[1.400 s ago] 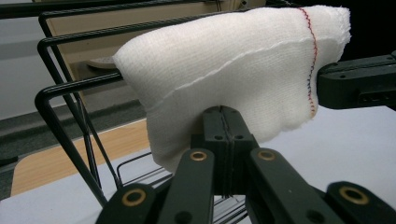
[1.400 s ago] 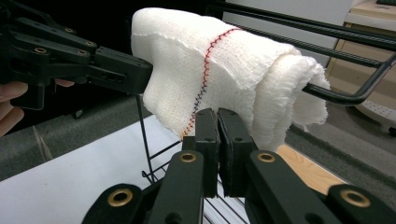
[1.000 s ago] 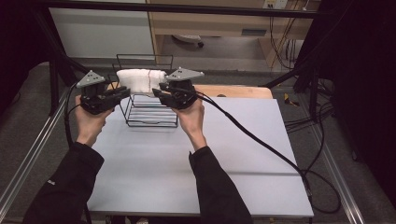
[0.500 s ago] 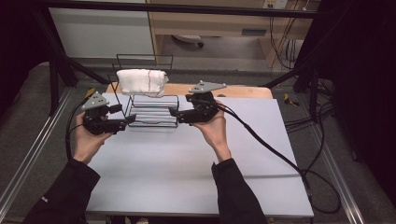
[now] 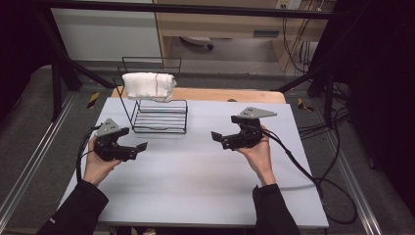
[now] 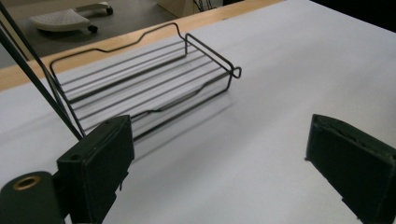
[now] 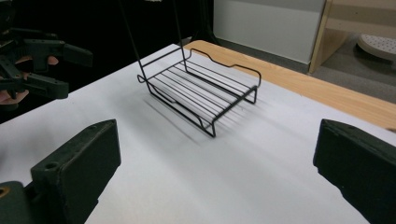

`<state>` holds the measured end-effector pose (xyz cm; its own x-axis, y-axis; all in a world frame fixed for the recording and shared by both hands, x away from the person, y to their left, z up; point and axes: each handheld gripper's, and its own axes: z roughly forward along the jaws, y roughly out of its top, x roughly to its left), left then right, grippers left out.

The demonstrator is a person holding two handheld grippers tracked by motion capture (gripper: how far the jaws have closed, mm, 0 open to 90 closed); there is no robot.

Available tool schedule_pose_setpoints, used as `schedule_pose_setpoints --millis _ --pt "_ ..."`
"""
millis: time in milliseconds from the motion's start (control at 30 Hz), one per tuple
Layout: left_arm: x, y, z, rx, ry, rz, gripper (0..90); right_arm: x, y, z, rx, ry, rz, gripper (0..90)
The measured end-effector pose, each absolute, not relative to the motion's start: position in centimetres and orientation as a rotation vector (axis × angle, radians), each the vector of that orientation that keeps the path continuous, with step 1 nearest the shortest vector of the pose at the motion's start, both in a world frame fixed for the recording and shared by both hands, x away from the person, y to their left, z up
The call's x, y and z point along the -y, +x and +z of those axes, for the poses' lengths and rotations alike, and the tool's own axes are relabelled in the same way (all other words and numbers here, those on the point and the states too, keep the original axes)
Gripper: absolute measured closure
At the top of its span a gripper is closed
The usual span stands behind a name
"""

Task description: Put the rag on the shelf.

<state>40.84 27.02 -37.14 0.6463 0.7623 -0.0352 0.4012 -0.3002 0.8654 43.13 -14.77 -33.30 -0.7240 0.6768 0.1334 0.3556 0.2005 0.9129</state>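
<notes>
The white folded towel (image 5: pixel 149 86) now hangs over the top bar of the black wire rack (image 5: pixel 160 117), which stands at the far left of the white worktop (image 5: pixel 205 181), and neither pair of tongs touches it any longer. A second ago both tongs were up at the rack on either side of the cloth; since then the hands have drawn back toward the near side and sunk low over the worktop, well apart from each other and from the rack. The left tongs (image 5: pixel 141 147) have just been opening and stand wide with nothing between the jaws, the rack's lower shelf (image 6: pixel 149 84) visible beyond them. The right tongs (image 5: pixel 215 135) have likewise just been opening and hold nothing. The draping looks finished: the towel stays put on its own, and both hands seem free to rest
</notes>
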Motion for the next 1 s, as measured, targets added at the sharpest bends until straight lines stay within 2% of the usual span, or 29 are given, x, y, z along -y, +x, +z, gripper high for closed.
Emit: schedule_pose_setpoints --millis 500,1000 --pt "-28.1 38.6 -41.9 -0.937 1.985 0.414 7.4 21.6 39.8 -39.8 -2.266 1.07 1.467 0.3" --pt "-28.8 37.4 -43.4 -0.921 2.032 0.402 7.4 26.3 36.6 -44.2 -2.275 1.161 1.446 0.2"
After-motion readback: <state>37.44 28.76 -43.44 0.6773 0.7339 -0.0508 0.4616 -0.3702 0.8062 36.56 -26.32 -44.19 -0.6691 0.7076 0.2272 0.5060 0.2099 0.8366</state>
